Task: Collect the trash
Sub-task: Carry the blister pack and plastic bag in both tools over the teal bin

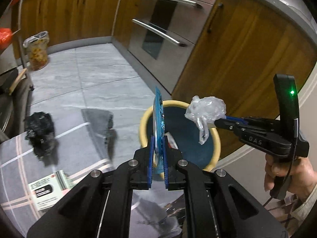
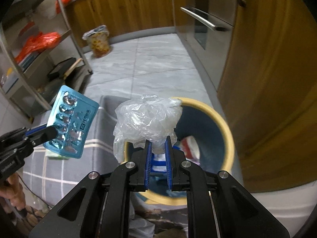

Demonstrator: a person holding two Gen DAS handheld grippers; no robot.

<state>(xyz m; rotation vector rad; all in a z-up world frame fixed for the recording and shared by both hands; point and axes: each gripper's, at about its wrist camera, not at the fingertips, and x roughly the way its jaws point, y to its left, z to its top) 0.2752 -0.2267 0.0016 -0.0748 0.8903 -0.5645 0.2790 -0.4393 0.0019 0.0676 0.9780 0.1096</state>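
My left gripper (image 1: 158, 140) is shut on a blue blister pack (image 1: 158, 117), held edge-on beside the near-left rim of a round bin (image 1: 215, 138) with a yellow rim and dark blue inside. In the right wrist view the pack (image 2: 71, 123) shows flat, left of the bin (image 2: 227, 130). My right gripper (image 2: 158, 144) is shut on a crumpled clear plastic bag (image 2: 147, 119), held above the bin's near-left rim. The bag also shows in the left wrist view (image 1: 206, 112). Some red and white trash (image 2: 190, 146) lies inside the bin.
A crumpled black bag (image 1: 39, 132) and a white printed box (image 1: 47, 190) lie on a grey checked cloth (image 1: 83, 170). A lined patterned bin (image 2: 98, 39) stands on the tiled floor by a metal shelf rack (image 2: 65, 25). Wooden cabinets and a steel oven (image 1: 164, 37) line the right.
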